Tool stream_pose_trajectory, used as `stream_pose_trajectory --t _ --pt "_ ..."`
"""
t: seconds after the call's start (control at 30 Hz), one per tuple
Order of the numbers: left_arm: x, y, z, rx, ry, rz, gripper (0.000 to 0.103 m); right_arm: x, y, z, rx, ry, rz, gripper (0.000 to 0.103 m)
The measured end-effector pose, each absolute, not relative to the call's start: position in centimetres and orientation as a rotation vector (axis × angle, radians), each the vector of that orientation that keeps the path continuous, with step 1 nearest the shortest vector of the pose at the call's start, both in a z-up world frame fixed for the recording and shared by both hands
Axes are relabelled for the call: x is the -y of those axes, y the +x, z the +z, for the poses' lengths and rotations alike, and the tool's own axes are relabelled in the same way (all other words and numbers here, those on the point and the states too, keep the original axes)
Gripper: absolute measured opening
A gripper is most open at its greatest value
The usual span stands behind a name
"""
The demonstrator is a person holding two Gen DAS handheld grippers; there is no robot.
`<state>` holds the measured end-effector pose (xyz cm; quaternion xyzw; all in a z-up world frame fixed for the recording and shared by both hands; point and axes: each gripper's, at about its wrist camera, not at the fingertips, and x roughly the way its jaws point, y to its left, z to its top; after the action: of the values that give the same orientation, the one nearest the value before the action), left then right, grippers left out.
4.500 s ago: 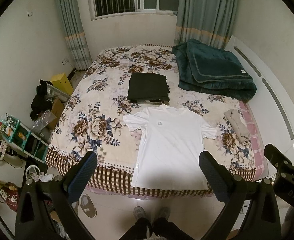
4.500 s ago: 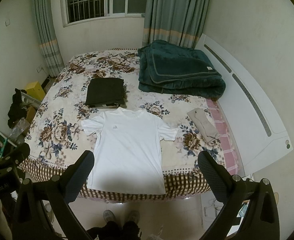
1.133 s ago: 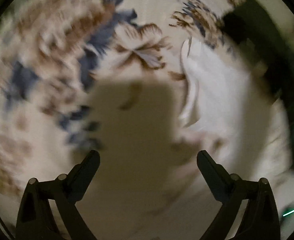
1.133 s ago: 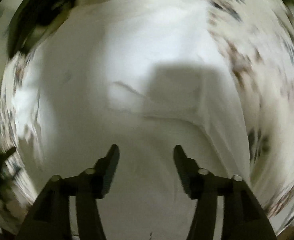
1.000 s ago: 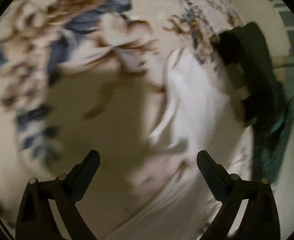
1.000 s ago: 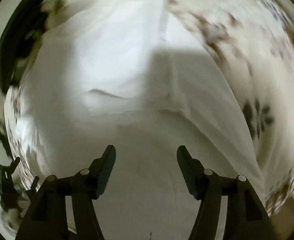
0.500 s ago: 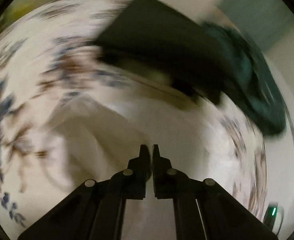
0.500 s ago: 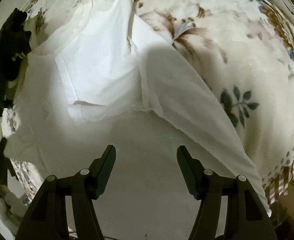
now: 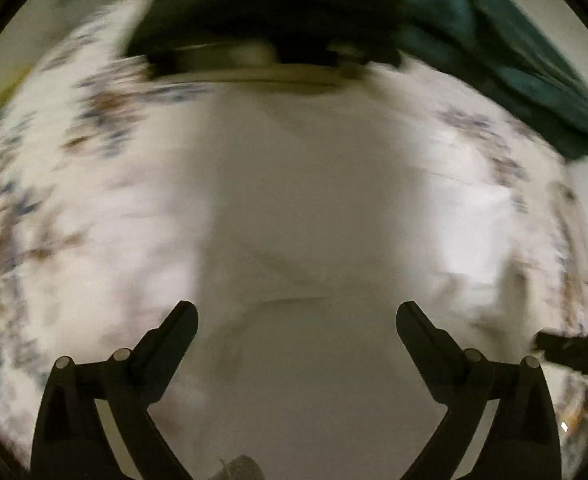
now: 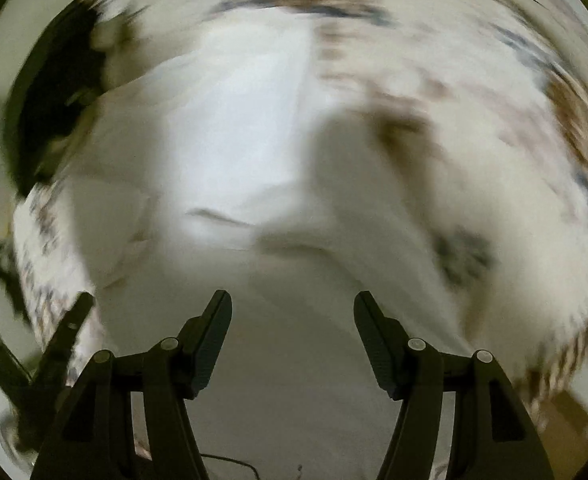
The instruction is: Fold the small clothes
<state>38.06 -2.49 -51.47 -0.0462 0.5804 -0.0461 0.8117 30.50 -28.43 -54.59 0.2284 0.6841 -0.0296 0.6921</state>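
Observation:
A white T-shirt [image 9: 306, 208] lies on the floral bedspread [image 9: 53, 200], blurred by motion. My left gripper [image 9: 297, 314] is open and empty just above the shirt's middle. In the right wrist view the shirt [image 10: 229, 132] shows a sleeve folded inward over the body. My right gripper [image 10: 292, 304] is open and empty over the shirt's lower part. The other gripper shows blurred at the right edge of the left wrist view [image 9: 574, 350] and at the lower left of the right wrist view [image 10: 65, 336].
A folded dark garment [image 9: 261, 20] lies just beyond the shirt's collar, and it also shows in the right wrist view [image 10: 53, 92]. A dark green blanket [image 9: 514, 52] lies at the far right. The bed's checked edge [image 10: 566, 352] is at the right.
My left gripper was shut half a second ago and now stands open over the shirt's middle. My right gripper stays open and has shifted slightly over the shirt.

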Motion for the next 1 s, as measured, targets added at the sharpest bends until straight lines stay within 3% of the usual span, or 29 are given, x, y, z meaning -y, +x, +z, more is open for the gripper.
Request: stream_pose_trajectory --t 0.2,0.4,0.43,0.47,0.5,0.67,0.73,0.77,0.83,1.0 --pt "-7.3 37.6 -53.6 -1.294 -0.142 0.172 0.101 21.7 37.6 -57.2 -1.525 0.551 0.11 0.066" --pt "-10.5 37.5 -53.4 -1.272 -0.139 0.264 0.101 18.8 44.2 -61.5 -1.576 0.571 0.115 0.065" --pt "-10.4 37.5 -53.4 -1.269 -0.135 0.262 0.101 18.2 44.8 -61.7 -1.58 0.546 0.131 0.051" --pt "-10.3 37.3 -53.4 -1.268 -0.134 0.256 0.101 17.7 45.7 -62.1 -1.573 0.532 0.149 0.008" --pt "-10.1 37.2 -53.4 -1.269 -0.135 0.248 0.101 17.1 46.1 -61.8 -1.564 0.491 0.158 0.004" --pt "-8.9 38.3 -53.7 -1.272 -0.137 0.209 0.101 19.4 48.5 -57.6 -1.364 0.433 -0.025 0.004" --pt "-8.3 38.2 -53.7 -1.273 -0.141 0.201 0.101 21.1 49.0 -57.2 -1.351 0.452 -0.098 0.014" --pt "-8.0 38.1 -53.8 -1.277 -0.147 0.193 0.101 21.6 49.2 -57.5 -1.396 0.464 -0.089 0.032" --pt "-7.4 38.2 -53.9 -1.283 -0.157 0.182 0.101 21.7 48.5 -57.4 -1.424 0.519 -0.024 0.048" --pt "-5.7 38.3 -54.0 -1.297 -0.153 0.136 0.101 21.6 44.5 -57.5 -1.474 0.53 0.02 0.051"
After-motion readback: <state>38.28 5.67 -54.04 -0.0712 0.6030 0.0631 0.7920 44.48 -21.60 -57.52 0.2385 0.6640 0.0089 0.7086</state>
